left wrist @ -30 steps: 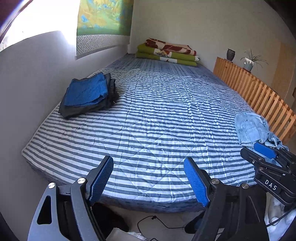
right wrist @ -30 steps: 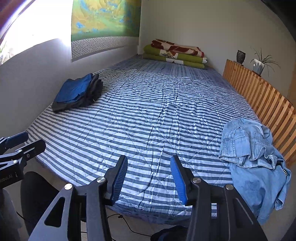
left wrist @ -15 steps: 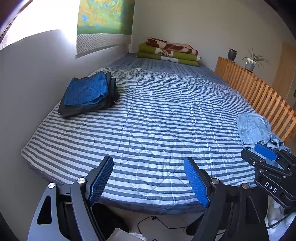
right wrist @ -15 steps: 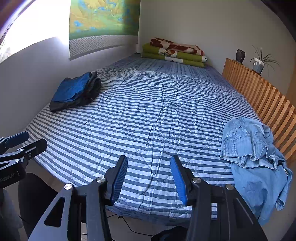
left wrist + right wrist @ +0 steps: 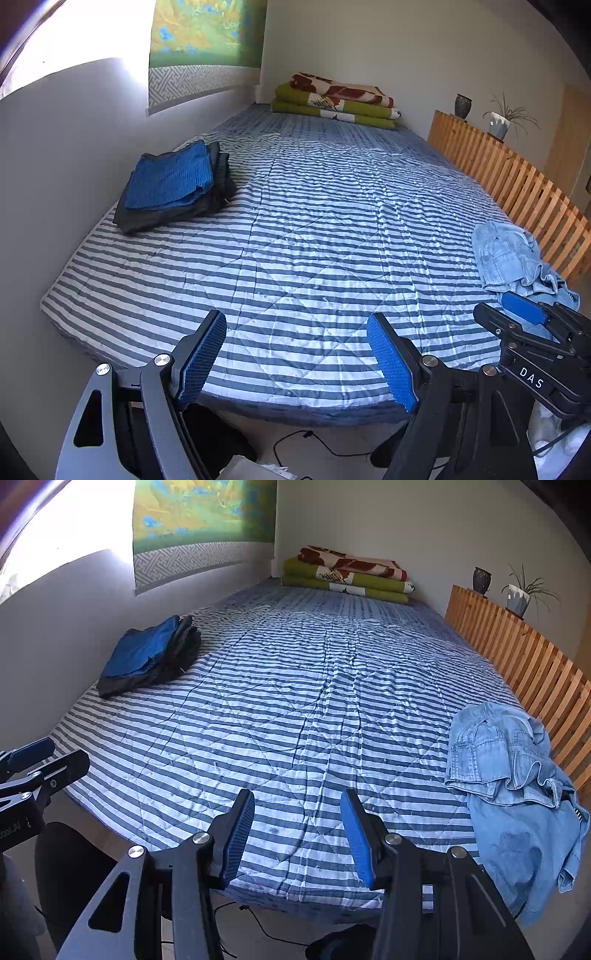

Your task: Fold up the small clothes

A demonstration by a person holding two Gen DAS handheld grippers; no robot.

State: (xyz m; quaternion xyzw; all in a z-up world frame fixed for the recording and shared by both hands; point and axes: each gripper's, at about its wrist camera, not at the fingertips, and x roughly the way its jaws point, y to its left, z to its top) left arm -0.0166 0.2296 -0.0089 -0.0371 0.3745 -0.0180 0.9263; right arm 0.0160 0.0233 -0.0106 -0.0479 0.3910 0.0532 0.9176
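A crumpled light-blue denim garment [image 5: 513,775] lies at the bed's near right corner, partly hanging over the edge; the left wrist view shows this denim garment [image 5: 509,254] too. A folded stack of dark and blue clothes [image 5: 173,184] rests by the left wall, and the same stack [image 5: 151,653] shows in the right wrist view. My left gripper [image 5: 297,354] is open and empty, held before the bed's near edge. My right gripper [image 5: 297,834] is open and empty too, left of the denim. Each gripper shows at the edge of the other's view.
The striped quilt [image 5: 314,221] covers the bed. Folded green and red blankets [image 5: 347,576] lie at the far end. A wooden slatted rail [image 5: 517,657] runs along the right side, with a vase and a potted plant [image 5: 521,590] behind. Cables lie on the floor below.
Both views have shifted slightly; the bed sits a little lower and farther in the frames. Both grippers stay open.
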